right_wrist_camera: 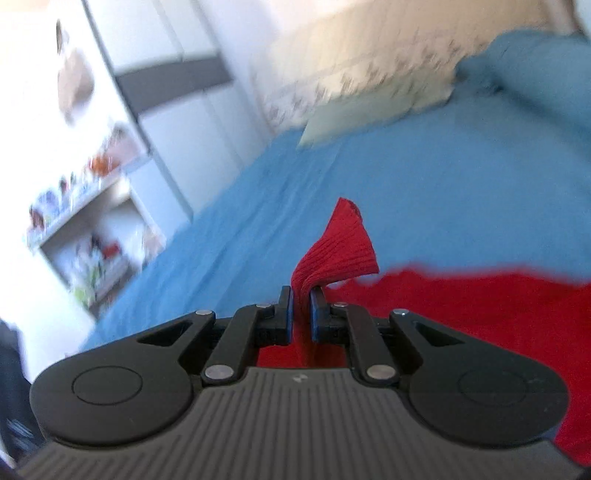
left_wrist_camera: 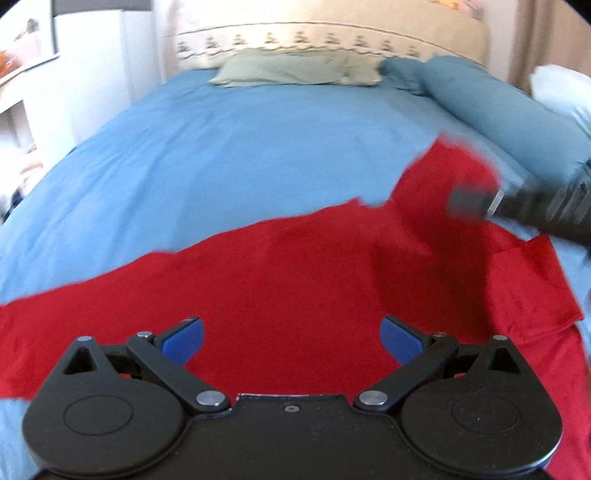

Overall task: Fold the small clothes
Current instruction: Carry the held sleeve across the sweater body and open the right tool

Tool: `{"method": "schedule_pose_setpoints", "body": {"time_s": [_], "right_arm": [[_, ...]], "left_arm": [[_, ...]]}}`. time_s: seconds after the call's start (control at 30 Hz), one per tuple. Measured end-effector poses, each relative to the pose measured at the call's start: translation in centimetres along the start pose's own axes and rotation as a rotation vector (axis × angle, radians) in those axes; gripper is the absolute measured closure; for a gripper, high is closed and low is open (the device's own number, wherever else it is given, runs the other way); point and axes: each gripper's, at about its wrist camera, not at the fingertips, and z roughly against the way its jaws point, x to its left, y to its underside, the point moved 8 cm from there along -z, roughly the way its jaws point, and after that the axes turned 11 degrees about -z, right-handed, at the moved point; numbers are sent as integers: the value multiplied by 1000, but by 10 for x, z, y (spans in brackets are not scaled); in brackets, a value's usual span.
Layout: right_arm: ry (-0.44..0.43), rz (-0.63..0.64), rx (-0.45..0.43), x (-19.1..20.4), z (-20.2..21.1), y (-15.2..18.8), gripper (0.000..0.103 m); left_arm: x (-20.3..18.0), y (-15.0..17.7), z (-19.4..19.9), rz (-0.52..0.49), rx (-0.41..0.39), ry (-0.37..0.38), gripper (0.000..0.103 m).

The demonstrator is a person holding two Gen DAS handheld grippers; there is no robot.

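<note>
Broadly, a red garment (left_wrist_camera: 280, 266) of soft, slightly napped cloth is spread over the blue bedsheet (left_wrist_camera: 207, 147), its far edge running in an uneven diagonal from the lower left toward the upper right in the left wrist view. The left tool (left_wrist_camera: 291, 338) is seen above the near part of the garment with its blue-padded fingers (left_wrist_camera: 184, 339) spread wide apart, nothing being held between them; whether the pads touch the cloth cannot be told. The right tool (right_wrist_camera: 301, 314) is clenched on a ribbed, knitted edge of the garment (right_wrist_camera: 336, 247), which is pinched between the narrow blue pads and fans upward from them in a curled, pleated flap. In the left wrist view the right tool (left_wrist_camera: 469, 201) appears as a dark, blurred shape at the right side, over a raised fold of the red cloth. A flat rectangular piece of the garment (left_wrist_camera: 546, 284) lies at the right, beside the main body of cloth. At the head of the bed a flat, pale green pillow (left_wrist_camera: 295, 68) is laid against a beige headboard (left_wrist_camera: 314, 33) bearing a row of small printed figures, and a plump, rolled teal pillow (left_wrist_camera: 491, 107) lies to its right. White shelves (right_wrist_camera: 92, 236) with small coloured items are seen, blurred, beside the bed.
</note>
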Motion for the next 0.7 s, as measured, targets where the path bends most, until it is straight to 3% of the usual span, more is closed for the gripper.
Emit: {"method": "schedule_pose_setpoints", "body": {"time_s": [0.17,0.37,0.43,0.5,0.53,0.7], "right_arm": [[40,69,125,-4,-49,71,79],[63,207,160,-5,-54,106,74],[60,244,166,-4,-48,107,65],[55,256,176,7,-54,100,22],[59,273,170,6,-45,94,17],[105,369,134,-14,4,57,13]], "left_arm": [[25,23,-7,43,32,59,0],[16,22,-4,46,-4,94,0],[14,17,-7,35,-12,97,0],[13,13,-4,21,-20,91,0],[12,11,0,11,-26,87,0],[4,6,-8,-30,-8,104,0]]}}
